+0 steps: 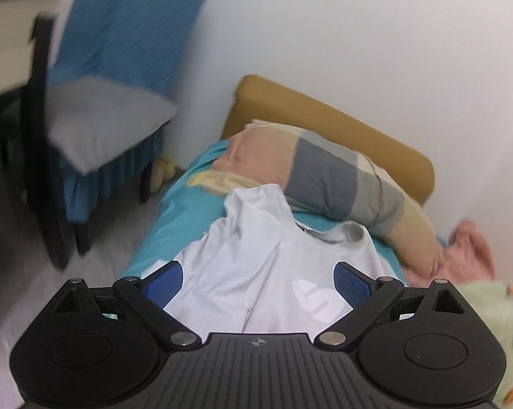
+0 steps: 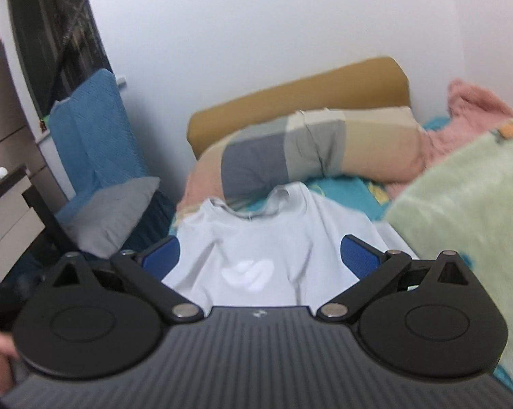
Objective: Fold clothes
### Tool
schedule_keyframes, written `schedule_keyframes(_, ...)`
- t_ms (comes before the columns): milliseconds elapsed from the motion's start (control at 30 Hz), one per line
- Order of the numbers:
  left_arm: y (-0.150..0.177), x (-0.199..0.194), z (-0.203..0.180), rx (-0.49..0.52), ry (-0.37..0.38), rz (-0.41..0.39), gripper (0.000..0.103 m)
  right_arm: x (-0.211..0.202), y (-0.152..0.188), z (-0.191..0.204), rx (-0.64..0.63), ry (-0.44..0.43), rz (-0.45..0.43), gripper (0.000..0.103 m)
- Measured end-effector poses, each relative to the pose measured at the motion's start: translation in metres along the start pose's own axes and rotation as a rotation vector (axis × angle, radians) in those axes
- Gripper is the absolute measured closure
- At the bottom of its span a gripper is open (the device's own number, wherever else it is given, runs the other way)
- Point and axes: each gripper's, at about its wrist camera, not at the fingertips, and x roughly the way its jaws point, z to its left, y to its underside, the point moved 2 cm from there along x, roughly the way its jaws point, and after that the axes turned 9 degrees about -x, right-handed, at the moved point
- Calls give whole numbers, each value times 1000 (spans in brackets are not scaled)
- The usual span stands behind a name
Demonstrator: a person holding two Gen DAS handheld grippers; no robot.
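Garment: I see a pale grey short-sleeved T-shirt [image 1: 273, 255] with a white chest logo lying face up on the bed's turquoise sheet [image 1: 174, 218], collar toward 12 o'clock, still rumpled, with long creases running down the body.
Left hand-held gripper [image 1: 258, 281]: its blue-padded fingers stand wide apart above the shirt's lower body and hold nothing.
Right hand-held gripper [image 2: 260, 260]: likewise spread wide over the logo, with no cloth between its blue pads [image 2: 357, 259].
Surroundings: a patchwork pillow in pink, grey and beige [image 1: 324, 177] lies just past the collar at 12 o'clock, a fluffy mint-green blanket [image 2: 461, 204] crowds in at 3 o'clock in the right view, and a blue-covered chair with a grey cushion [image 1: 113, 126] stands off the bed at 10 o'clock.
Step in hand: I judge this the approach before a first fold; nothing looks folded yet.
Next move: I would bring each gripper down onto one side of the shirt, pinch only the cloth, not the sheet beneath, and flatten the creases before folding.
Caution: both views are motion-blurred, so I cannot place the hem or the sleeves exactly.
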Motion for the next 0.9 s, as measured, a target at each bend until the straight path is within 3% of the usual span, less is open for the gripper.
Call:
schedule_keyframes(233,-1,46,56,-171,-85,42,9,-13,44,-5,139,-31,68,1)
schedule_keyframes(500,13,126,112,-251,-152,65,22,29,54,-19,144,-42,112,1)
schedule_keyframes(633,11,151,125,-295,-145,44,31,50,59,-26,147,-48,133,1)
schedule_keyframes(733,11,159,129,-328,-125,-17,53,66,63,-32,150,-52,150,1)
schedule_keyframes(800,11,162,130,-344,-93,-23,88,77,67,-39,167,-45,168,1)
schedule_keyframes(833,9,163,131,-350,-65,-5,93,82,70,-43,175,-41,176,1)
schedule_keyframes(900,-12,160,121,-274,-82,-19,95,94,74,-51,192,-34,194,1)
